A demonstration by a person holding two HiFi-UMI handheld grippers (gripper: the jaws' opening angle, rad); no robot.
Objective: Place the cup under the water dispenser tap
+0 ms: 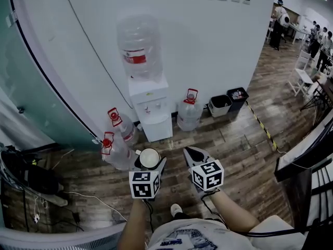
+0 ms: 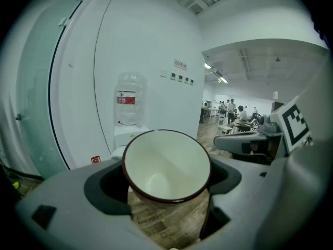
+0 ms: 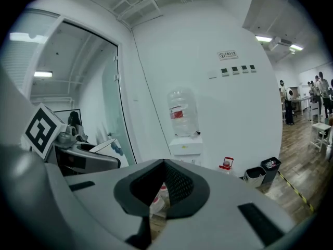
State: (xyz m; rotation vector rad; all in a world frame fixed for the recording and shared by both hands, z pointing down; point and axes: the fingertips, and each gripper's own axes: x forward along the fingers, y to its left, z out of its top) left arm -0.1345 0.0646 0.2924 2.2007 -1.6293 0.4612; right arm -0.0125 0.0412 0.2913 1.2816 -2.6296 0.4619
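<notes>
The left gripper (image 1: 150, 165) is grasping the white cup (image 1: 149, 158): in the left gripper view its jaws are pressing on the cup's (image 2: 166, 165) two sides just below the dark rim. The cup is riding mouth-up and tipped a little toward the camera, probably so it comes to the machine ready to set down. The cup is looking empty. The right gripper (image 1: 194, 154), just beside the left one at its 3 o'clock, is carrying nothing. Its own view is showing the jaws (image 3: 165, 184) clenched almost together, with only a sliver of wood floor (image 1: 234, 155) between them. It seems to be idling alongside.

Outward at 12 o'clock from the cup, and well apart from it, the water dispenser (image 1: 151, 108) is standing against the white wall with a large water bottle (image 1: 139, 46) inverted on top. Its taps (image 1: 151, 108) are facing the person, but are too small to tell apart. So the cup is in the air, not yet under a tap, and the approach is what remains. Spare water bottles (image 1: 117, 139) are lying at 10 o'clock of the cup, close to the path. Another spare bottle (image 1: 189, 111) is standing at the dispenser's 3 o'clock. Two bins (image 1: 228, 102) are sitting farther along at 2 o'clock.
</notes>
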